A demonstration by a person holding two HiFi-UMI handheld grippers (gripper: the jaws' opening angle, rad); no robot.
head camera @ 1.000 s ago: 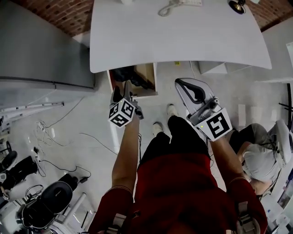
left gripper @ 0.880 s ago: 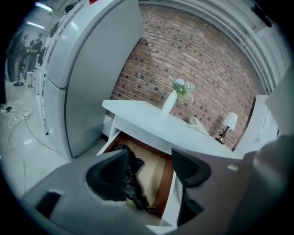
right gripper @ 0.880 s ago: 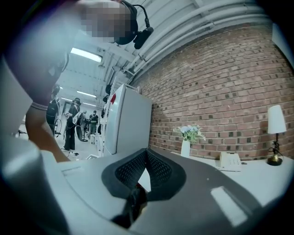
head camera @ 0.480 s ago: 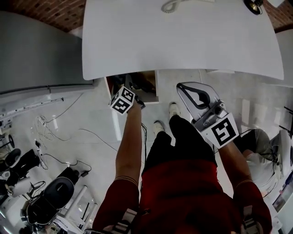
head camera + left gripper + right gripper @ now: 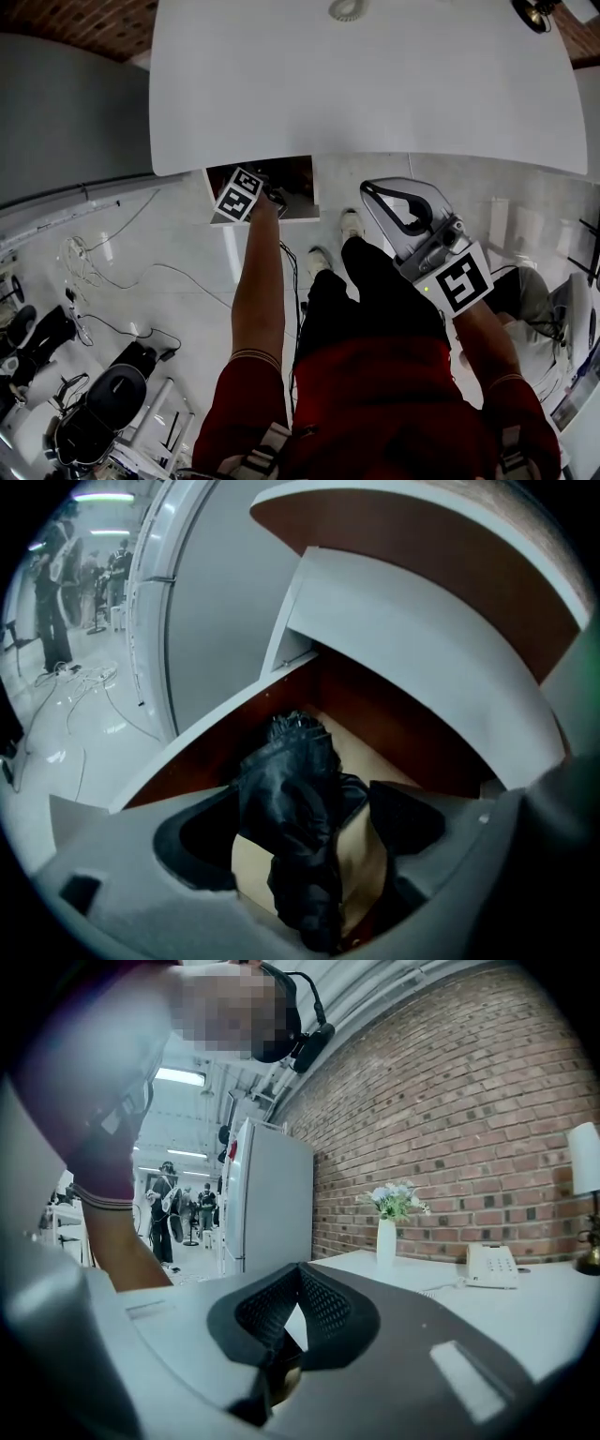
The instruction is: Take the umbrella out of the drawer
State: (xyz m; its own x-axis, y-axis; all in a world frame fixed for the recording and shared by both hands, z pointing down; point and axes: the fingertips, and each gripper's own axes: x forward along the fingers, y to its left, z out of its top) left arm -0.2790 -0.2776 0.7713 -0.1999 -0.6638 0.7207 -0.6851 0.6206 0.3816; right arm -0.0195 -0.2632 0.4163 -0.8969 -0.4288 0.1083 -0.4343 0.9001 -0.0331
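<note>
The left gripper (image 5: 305, 832) has its two jaws wide apart. The black umbrella (image 5: 291, 780) is between them. It is folded up and crumpled, and it lies on the light brown floor of the drawer (image 5: 361, 761). One end of the umbrella is close in by the base of the jaws. The other end points away, past the jaw tips, toward the back of the drawer. A strip of drawer floor shows between the umbrella and the right-hand jaw. On the other side I cannot tell if the jaw touches the umbrella. Dark brown drawer walls stand around and beyond the jaws. Above the jaws is the white desk (image 5: 422, 630), which hangs over the open drawer. Far off to the left of the jaws there is a shiny floor with cables on it.

The right gripper (image 5: 297, 1269) has its jaws pressed together at the tips. Nothing is between them. Past the tips is the white desk top. Farther on, a white vase with flowers (image 5: 388, 1227) stands on it. A white phone (image 5: 491, 1266) sits to the right of that. A red brick wall (image 5: 450, 1101) is behind them. Left of the jaws stands a tall white fridge (image 5: 267, 1204). The person's bare arm (image 5: 122, 1237) is nearer on that side.

From the head view, the right gripper is well apart from the drawer, off to its right, over the person's leg.
</note>
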